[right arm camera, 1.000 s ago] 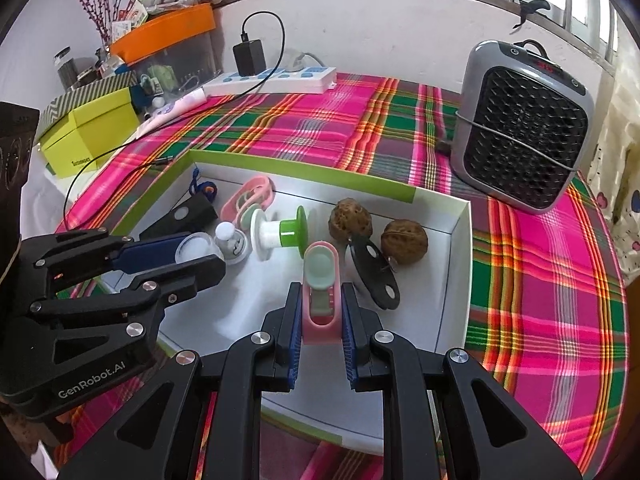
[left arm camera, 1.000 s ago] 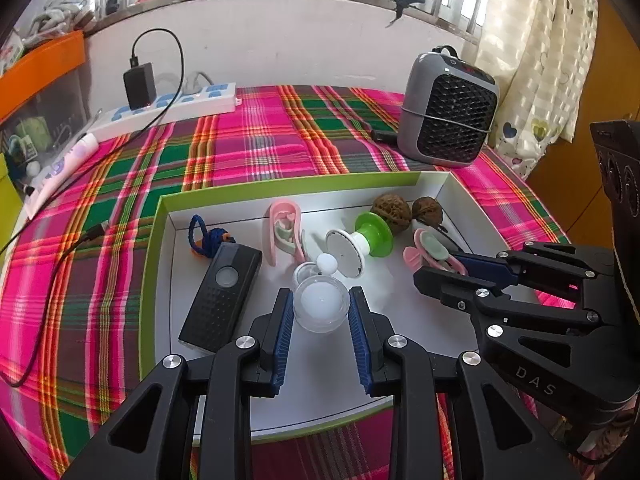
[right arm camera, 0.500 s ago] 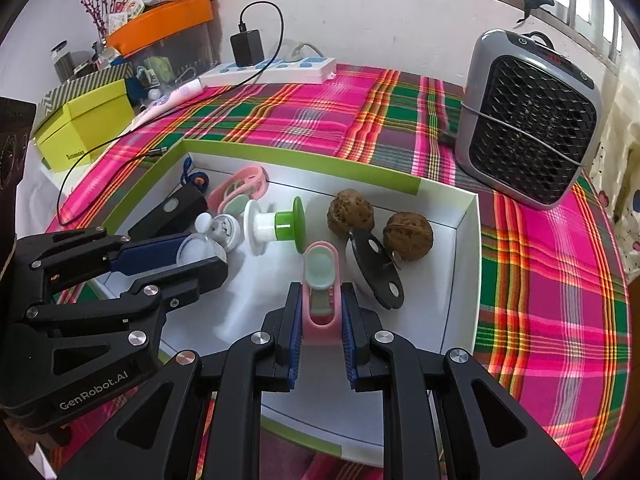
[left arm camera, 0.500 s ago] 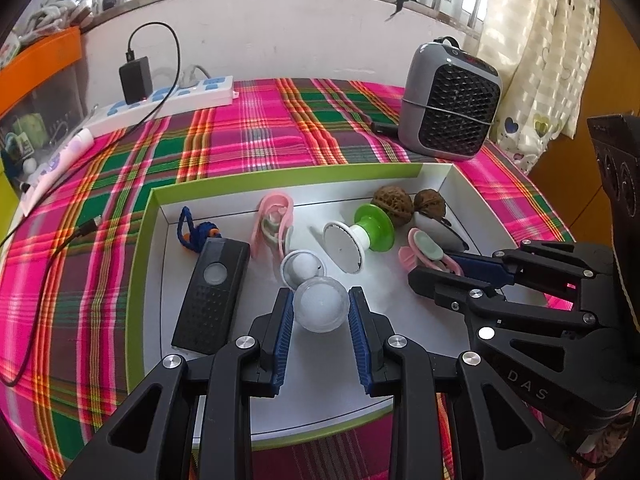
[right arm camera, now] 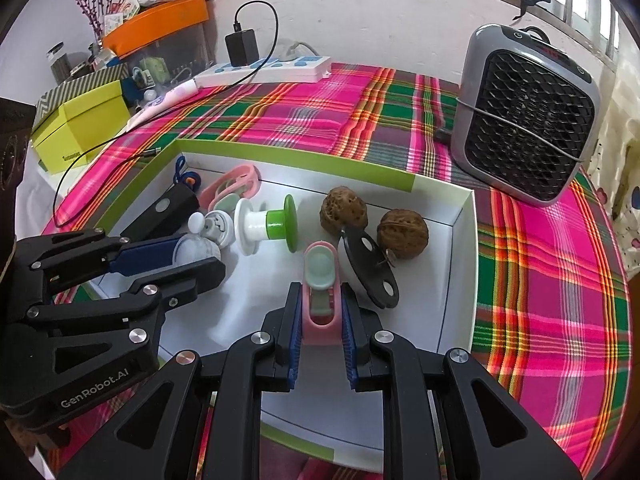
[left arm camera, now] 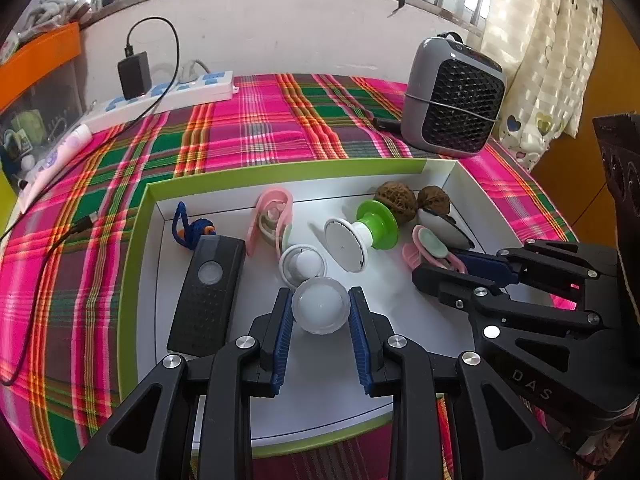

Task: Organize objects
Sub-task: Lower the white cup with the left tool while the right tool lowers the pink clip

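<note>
A white box with a green rim (left arm camera: 140, 240) (right arm camera: 464, 240) lies on the plaid cloth and holds small objects. My left gripper (left arm camera: 320, 312) is shut on a frosted white round cap (left arm camera: 319, 306), held above the box floor. My right gripper (right arm camera: 320, 312) is shut on a pink clip with a mint pad (right arm camera: 320, 292), seen from the side as the pink clip (left arm camera: 430, 246). In the box lie a black remote (left arm camera: 208, 292), a second pink clip (left arm camera: 272, 220), a white ring with a knob (left arm camera: 302, 264), a green-and-white spool (left arm camera: 360, 232), two walnuts (right arm camera: 344, 210) and a black-and-white oval (right arm camera: 368, 272).
A grey heater (right arm camera: 524, 116) stands at the back right. A white power strip (left arm camera: 160, 96) with a black charger (left arm camera: 134, 74) lies along the wall, its cable trailing left. A yellow-green box (right arm camera: 80, 124) and an orange-lidded bin (right arm camera: 160, 20) stand at the left.
Both grippers keep their grips. The view has shifted slightly, and the white ring with its knob now shows more clearly behind the held cap.
</note>
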`<act>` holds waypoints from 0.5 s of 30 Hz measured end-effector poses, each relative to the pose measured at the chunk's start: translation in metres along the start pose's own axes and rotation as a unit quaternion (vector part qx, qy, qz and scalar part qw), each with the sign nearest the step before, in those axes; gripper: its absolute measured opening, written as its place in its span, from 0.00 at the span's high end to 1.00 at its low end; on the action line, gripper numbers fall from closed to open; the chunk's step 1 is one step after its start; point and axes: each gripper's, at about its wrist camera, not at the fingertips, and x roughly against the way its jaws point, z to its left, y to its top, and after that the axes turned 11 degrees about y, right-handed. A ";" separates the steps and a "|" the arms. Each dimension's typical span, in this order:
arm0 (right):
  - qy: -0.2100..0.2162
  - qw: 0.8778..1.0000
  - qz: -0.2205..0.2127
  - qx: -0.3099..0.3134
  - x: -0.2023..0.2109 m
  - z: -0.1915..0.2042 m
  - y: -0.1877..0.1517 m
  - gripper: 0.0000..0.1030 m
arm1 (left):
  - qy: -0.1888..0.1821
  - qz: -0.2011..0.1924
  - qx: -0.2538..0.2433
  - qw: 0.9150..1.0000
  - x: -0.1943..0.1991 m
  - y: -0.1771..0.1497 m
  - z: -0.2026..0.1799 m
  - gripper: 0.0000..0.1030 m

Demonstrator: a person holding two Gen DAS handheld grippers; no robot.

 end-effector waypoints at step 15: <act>0.003 1.000 -0.002 0.000 0.000 0.002 -0.002 0.82 | 0.001 0.001 0.000 1.000 0.000 0.000 -0.001 0.75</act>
